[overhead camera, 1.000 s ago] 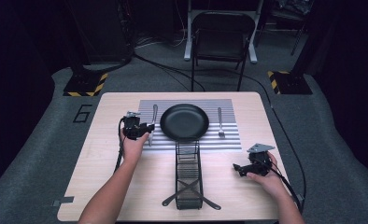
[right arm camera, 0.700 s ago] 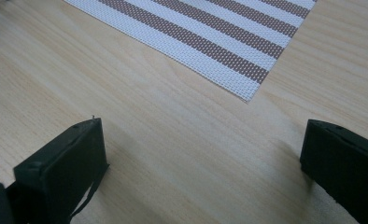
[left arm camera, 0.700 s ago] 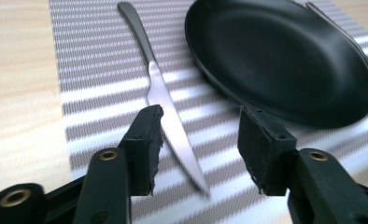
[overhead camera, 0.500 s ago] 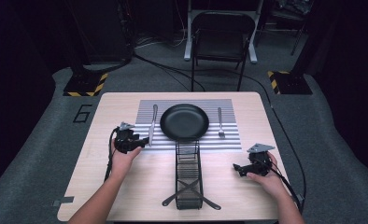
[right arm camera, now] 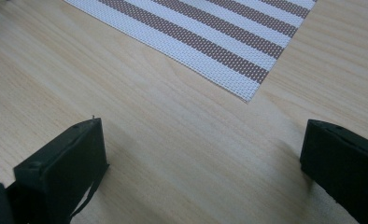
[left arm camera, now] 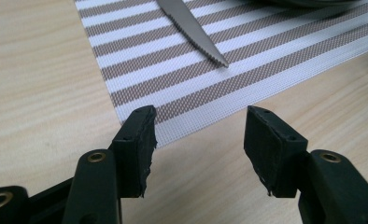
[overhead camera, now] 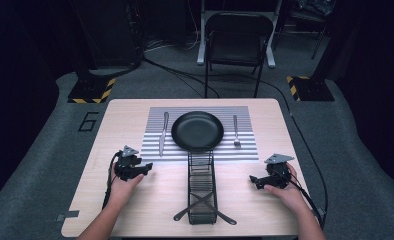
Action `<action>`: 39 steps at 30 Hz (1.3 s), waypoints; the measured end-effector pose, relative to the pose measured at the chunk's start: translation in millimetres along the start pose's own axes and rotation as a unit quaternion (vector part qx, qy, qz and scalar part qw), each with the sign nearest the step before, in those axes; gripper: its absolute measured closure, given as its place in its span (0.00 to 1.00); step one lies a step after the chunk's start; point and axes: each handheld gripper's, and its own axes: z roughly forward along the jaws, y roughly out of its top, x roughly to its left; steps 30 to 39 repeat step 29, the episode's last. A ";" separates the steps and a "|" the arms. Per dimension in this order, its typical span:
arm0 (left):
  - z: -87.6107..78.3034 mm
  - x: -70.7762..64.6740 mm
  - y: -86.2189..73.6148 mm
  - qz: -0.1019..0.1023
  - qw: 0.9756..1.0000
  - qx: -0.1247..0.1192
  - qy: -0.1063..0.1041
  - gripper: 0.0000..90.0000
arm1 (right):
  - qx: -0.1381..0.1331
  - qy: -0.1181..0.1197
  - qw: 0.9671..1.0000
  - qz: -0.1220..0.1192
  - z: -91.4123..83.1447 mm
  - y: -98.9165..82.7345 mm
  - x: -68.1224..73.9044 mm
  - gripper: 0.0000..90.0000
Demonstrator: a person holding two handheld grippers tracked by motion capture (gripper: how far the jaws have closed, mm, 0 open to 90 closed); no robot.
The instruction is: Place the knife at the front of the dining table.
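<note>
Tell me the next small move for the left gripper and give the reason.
Probably ease the left gripper forward over the placemat toward the knife. Its jaws are open and empty, aimed at the mat's near corner, with the blade tip lying just beyond them.

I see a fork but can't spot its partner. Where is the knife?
In the high view the knife lies on the striped placemat, left of the black plate.

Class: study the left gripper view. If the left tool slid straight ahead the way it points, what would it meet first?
Probably the striped mat's near edge, just beyond the open left tool. Further along lies the knife tip, though depth is hard to judge.
</note>
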 end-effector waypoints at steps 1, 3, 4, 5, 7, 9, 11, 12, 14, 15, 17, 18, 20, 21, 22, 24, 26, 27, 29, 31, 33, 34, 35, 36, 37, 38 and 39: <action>-0.4 1.7 -1.9 0.000 1.000 0.003 0.001 0.48 | 0.000 0.000 1.000 0.000 0.0 0.0 0.0 0.00; 0.2 5.3 -5.9 -0.011 1.000 0.000 0.002 0.48 | 0.000 0.000 1.000 0.000 0.0 0.0 0.0 0.00; 0.3 6.9 -7.4 -0.017 1.000 -0.003 0.005 0.48 | 0.000 0.000 1.000 0.000 0.0 0.0 0.0 0.00; 0.4 8.7 -8.6 -0.020 1.000 -0.007 0.008 0.48 | 0.000 0.000 1.000 0.000 0.0 0.0 0.0 0.00; -0.7 12.8 -10.2 -0.023 1.000 -0.006 0.017 0.48 | 0.000 0.000 1.000 0.000 0.0 0.0 0.0 0.00; -0.8 17.0 -11.7 -0.030 0.999 -0.002 0.023 0.47 | 0.000 0.000 1.000 0.000 0.0 0.0 0.0 0.00; -1.6 19.8 -12.6 -0.031 0.999 -0.002 0.032 0.47 | 0.000 0.000 1.000 0.000 0.0 0.0 0.0 0.00; -2.0 20.8 -13.0 -0.029 0.999 -0.004 0.038 0.47 | 0.000 0.000 1.000 0.000 0.0 0.0 0.0 0.00; -3.2 22.5 -14.0 -0.023 0.998 -0.009 0.050 0.47 | 0.000 0.000 1.000 0.001 0.0 0.0 0.0 0.00; -3.7 23.5 -15.2 -0.021 0.998 -0.014 0.051 0.47 | 0.000 0.000 1.000 0.001 0.0 0.0 0.1 0.00; -4.2 25.5 -16.6 -0.025 0.998 -0.012 0.054 0.47 | 0.000 0.000 1.000 0.001 0.0 0.0 0.0 0.00; -5.3 26.7 -16.8 -0.027 0.998 -0.011 0.054 0.47 | 0.000 0.000 1.000 0.001 0.0 0.0 0.0 0.00; -6.1 27.9 -17.3 -0.031 0.998 -0.017 0.056 0.46 | 0.000 0.000 1.000 0.000 0.0 0.0 0.0 0.00; -6.5 28.2 -17.6 -0.031 0.998 -0.016 0.058 0.45 | 0.000 0.000 1.000 0.000 0.0 0.0 0.0 0.00; -6.5 28.6 -17.9 -0.031 0.998 -0.015 0.060 0.45 | 0.000 0.000 1.000 0.001 0.0 0.0 0.0 0.00; -5.5 29.4 -19.0 -0.030 0.997 -0.018 0.069 0.45 | 0.000 0.000 1.000 0.000 -0.1 -0.1 0.1 0.00; -4.8 31.0 -20.1 -0.031 0.997 -0.015 0.074 0.44 | 0.000 0.000 1.000 0.000 -0.2 -0.1 0.2 0.00; -4.6 32.3 -21.0 -0.028 0.997 -0.019 0.076 0.43 | 0.000 0.000 1.000 0.000 -0.2 -0.1 0.2 0.00; -3.8 33.4 -22.4 -0.026 0.996 -0.027 0.080 0.43 | 0.000 0.000 1.000 0.000 -0.2 -0.1 0.1 0.00; -3.8 33.4 -22.4 -0.026 0.996 -0.027 0.080 0.43 | 0.000 0.000 1.000 0.000 -0.2 -0.1 0.1 0.00; -3.8 33.4 -22.4 -0.026 0.996 -0.027 0.080 0.43 | 0.000 0.000 1.000 0.000 -0.2 -0.1 0.1 0.00; -3.8 33.4 -22.4 -0.026 0.996 -0.027 0.080 0.43 | 0.000 0.000 1.000 0.000 -0.2 -0.1 0.1 0.00; -3.8 33.4 -22.4 -0.026 0.996 -0.027 0.080 0.43 | 0.000 0.000 1.000 0.000 -0.2 -0.1 0.1 0.00; -3.8 33.4 -22.4 -0.026 0.996 -0.027 0.080 0.43 | 0.000 0.000 1.000 0.000 -0.2 -0.1 0.1 0.00; -3.8 33.4 -22.4 -0.026 0.996 -0.027 0.080 0.43 | 0.000 0.000 1.000 0.000 -0.2 -0.1 0.1 0.00; -3.8 33.4 -22.4 -0.026 0.996 -0.027 0.080 0.43 | 0.000 0.000 1.000 0.000 -0.2 -0.1 0.1 0.00; -3.8 33.4 -22.4 -0.026 0.996 -0.027 0.080 0.43 | 0.000 0.000 1.000 0.000 -0.2 -0.1 0.1 0.00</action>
